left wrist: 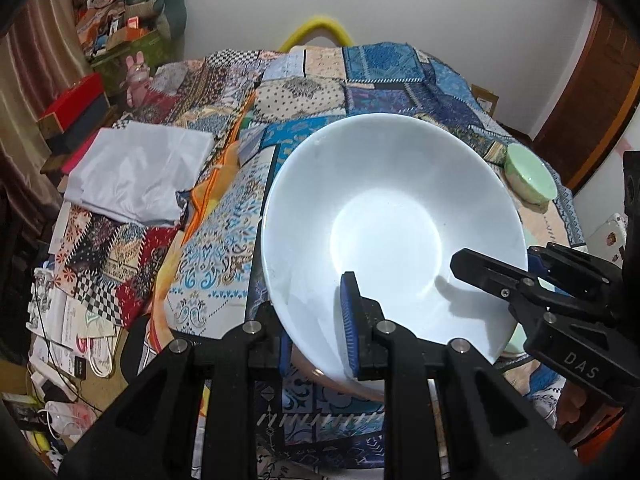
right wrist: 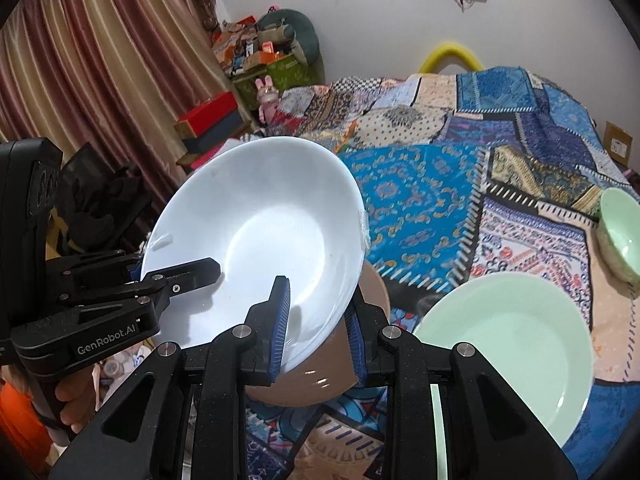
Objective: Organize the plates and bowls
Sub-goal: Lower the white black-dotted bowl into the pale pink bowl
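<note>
A white deep plate (left wrist: 392,232) (right wrist: 256,240) hangs tilted over the patchwork quilt (left wrist: 224,240), gripped at two points on its rim. My left gripper (left wrist: 316,320) (right wrist: 180,272) is shut on the near rim in its own view. My right gripper (right wrist: 316,300) (left wrist: 496,260) is shut on the rim further along. A brown plate (right wrist: 320,380) shows just under the white one; I cannot tell whether it is gripped or lying on the quilt. A pale green plate (right wrist: 508,352) lies to the right, with a green bowl (right wrist: 620,236) (left wrist: 528,178) beyond it.
A folded white cloth (left wrist: 140,176) lies on the quilt's left side. Boxes (left wrist: 72,108) and clutter line the left wall by the curtain (right wrist: 100,60). Papers and cables (left wrist: 72,340) cover the floor. A phone (left wrist: 608,232) lies at the right edge.
</note>
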`<state>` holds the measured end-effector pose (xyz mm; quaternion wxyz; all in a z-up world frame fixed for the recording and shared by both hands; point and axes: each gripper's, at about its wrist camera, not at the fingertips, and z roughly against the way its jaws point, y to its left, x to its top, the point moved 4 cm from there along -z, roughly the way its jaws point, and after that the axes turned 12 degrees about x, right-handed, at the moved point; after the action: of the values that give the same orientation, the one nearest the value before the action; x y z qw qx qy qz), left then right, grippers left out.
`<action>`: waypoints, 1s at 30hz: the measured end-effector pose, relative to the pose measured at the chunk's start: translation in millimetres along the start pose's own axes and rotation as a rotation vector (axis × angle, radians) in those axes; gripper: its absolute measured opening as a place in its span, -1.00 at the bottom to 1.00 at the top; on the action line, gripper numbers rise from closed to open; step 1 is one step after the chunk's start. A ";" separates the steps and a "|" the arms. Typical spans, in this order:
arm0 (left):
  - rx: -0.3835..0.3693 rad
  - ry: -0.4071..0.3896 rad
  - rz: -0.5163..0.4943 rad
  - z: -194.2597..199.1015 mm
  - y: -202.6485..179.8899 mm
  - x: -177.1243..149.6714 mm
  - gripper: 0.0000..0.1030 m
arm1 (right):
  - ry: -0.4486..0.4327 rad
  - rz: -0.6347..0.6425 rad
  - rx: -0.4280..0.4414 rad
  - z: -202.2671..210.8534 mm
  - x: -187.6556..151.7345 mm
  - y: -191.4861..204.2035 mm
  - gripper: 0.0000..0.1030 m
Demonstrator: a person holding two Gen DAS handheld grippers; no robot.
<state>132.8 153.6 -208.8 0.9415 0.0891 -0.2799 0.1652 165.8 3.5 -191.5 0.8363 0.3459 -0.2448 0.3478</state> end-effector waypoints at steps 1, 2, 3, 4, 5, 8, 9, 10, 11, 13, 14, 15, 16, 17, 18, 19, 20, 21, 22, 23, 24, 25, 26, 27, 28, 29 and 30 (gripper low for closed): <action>0.001 0.006 -0.001 -2.8 0.4 -1.8 -0.59 | 0.009 -0.001 -0.002 -2.8 -1.9 0.0 -0.52; 0.001 0.013 -0.003 -5.6 0.7 -3.7 -0.59 | 0.017 -0.002 -0.004 -4.8 -3.7 0.4 -0.52; 0.001 0.021 -0.004 -8.9 0.9 -5.8 -0.59 | 0.027 -0.005 -0.005 -7.5 -5.8 -0.2 -0.52; 0.001 0.029 -0.005 -11.6 1.1 -7.9 -0.59 | 0.033 -0.008 -0.005 -9.6 -7.1 -0.8 -0.52; 0.001 0.037 -0.007 -14.6 0.7 -9.9 -0.59 | 0.041 -0.012 -0.005 -12.2 -8.4 -1.4 -0.52; -0.002 0.061 -0.012 -23.7 -0.5 -15.9 -0.59 | 0.063 -0.022 -0.010 -18.3 -14.3 -3.9 -0.52; -0.002 0.070 -0.015 -27.1 -1.1 -18.0 -0.59 | 0.070 -0.026 -0.011 -20.1 -16.3 -4.9 -0.52; -0.004 0.078 -0.017 -30.5 -1.3 -20.3 -0.59 | 0.079 -0.029 -0.012 -22.2 -18.4 -6.2 -0.52; -0.006 0.088 -0.020 -34.1 -1.7 -22.7 -0.59 | 0.085 -0.032 -0.012 -24.0 -19.8 -7.5 -0.52; -0.013 0.102 -0.023 -38.6 -2.5 -26.0 -0.59 | 0.098 -0.040 -0.010 -26.6 -22.8 -9.8 -0.52; -0.015 0.109 -0.024 -40.8 -3.1 -27.5 -0.59 | 0.104 -0.044 -0.010 -27.9 -24.3 -10.9 -0.52; -0.016 0.114 -0.024 -42.6 -3.6 -28.8 -0.59 | 0.109 -0.046 -0.011 -28.7 -24.8 -10.9 -0.52; -0.017 0.120 -0.023 -44.8 -3.5 -30.1 -0.59 | 0.115 -0.045 -0.012 -29.9 -25.7 -11.0 -0.52; -0.019 0.124 -0.023 -46.3 -3.5 -30.7 -0.59 | 0.121 -0.043 -0.014 -30.8 -26.8 -10.8 -0.52; -0.020 0.128 -0.022 -48.0 -3.3 -31.9 -0.59 | 0.127 -0.041 -0.015 -32.0 -27.6 -10.6 -0.52; -0.020 0.132 -0.022 -49.6 -3.0 -33.2 -0.59 | 0.133 -0.038 -0.015 -32.7 -28.2 -10.3 -0.52; -0.023 0.133 -0.021 -50.5 -3.0 -33.9 -0.59 | 0.139 -0.036 -0.015 -33.2 -28.8 -10.1 -0.52; -0.026 0.136 -0.021 -51.7 -3.0 -34.7 -0.59 | 0.144 -0.034 -0.016 -34.5 -28.6 -10.8 -0.52; -0.029 0.138 -0.020 -52.5 -2.8 -35.4 -0.59 | 0.149 -0.033 -0.017 -35.2 -29.0 -10.9 -0.52; -0.032 0.140 -0.018 -53.3 -2.7 -35.5 -0.59 | 0.153 -0.033 -0.019 -36.1 -29.5 -11.0 -0.52; -0.035 0.143 -0.016 -54.5 -2.5 -35.7 -0.59 | 0.158 -0.033 -0.021 -36.9 -29.6 -11.4 -0.52; -0.037 0.146 -0.016 -56.0 -2.7 -35.9 -0.59 | 0.163 -0.034 -0.024 -37.3 -30.3 -11.8 -0.52; -0.038 0.149 -0.015 -56.6 -3.4 -35.5 -0.59 | 0.167 -0.035 -0.026 -37.6 -30.2 -12.9 -0.52; -0.039 0.152 -0.014 -58.3 -3.9 -35.9 -0.59 | 0.171 -0.038 -0.028 -37.7 -30.7 -13.7 -0.52; -0.040 0.153 -0.014 -59.5 -4.5 -35.5 -0.59 | 0.175 -0.041 -0.026 -37.1 -31.0 -14.6 -0.50; -0.035 0.151 -0.017 -60.1 -4.5 -35.2 -0.59 | 0.176 -0.042 -0.022 -36.3 -31.0 -15.2 -0.49; -0.030 0.145 -0.019 -60.3 -4.8 -34.7 -0.59 | 0.175 -0.044 -0.018 -34.6 -30.3 -15.4 -0.48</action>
<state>137.2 155.7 -278.4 0.9621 0.0655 -0.2127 0.1579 163.9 8.8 -239.7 0.8650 0.3120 -0.1661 0.3562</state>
